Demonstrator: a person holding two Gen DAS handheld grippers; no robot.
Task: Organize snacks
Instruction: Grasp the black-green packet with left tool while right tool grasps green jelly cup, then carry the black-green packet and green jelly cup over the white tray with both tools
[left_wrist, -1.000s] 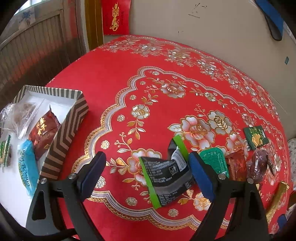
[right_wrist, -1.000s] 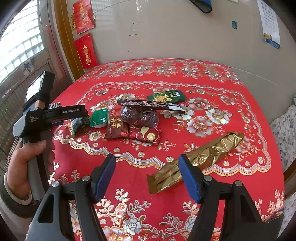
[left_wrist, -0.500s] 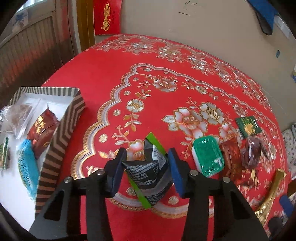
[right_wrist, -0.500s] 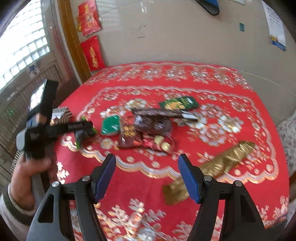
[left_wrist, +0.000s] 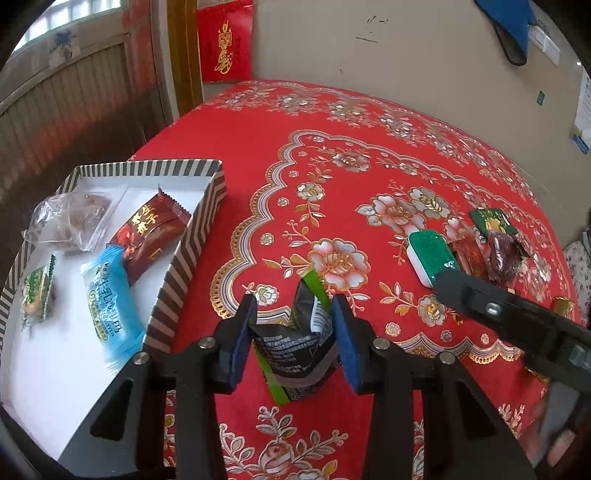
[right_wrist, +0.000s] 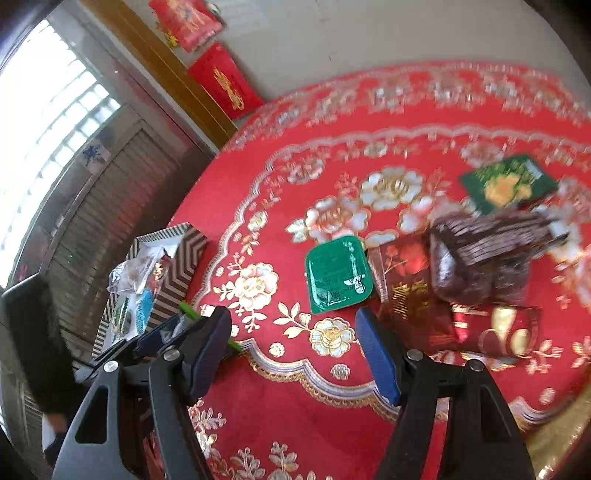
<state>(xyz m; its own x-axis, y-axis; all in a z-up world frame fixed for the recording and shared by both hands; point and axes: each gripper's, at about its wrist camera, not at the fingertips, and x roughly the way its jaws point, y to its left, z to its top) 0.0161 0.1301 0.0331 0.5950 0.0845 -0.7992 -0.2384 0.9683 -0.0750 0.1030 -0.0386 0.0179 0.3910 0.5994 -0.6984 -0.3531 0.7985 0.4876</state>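
Glossy foil black packet (left_wrist: 295, 350), shiny red tablecloth (left_wrist: 332, 155) w/ metallic print, matt cardboard box (left_wrist: 192, 236).

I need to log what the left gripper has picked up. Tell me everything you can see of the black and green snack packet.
The black and green snack packet is a glossy foil-like pouch, black with small white print, a grey band and bright green edges. It is crumpled, pinched between the blue-padded jaws of the left gripper, one end pointing up. It sits over the red tablecloth, right of the striped box; whether it touches the cloth is unclear.
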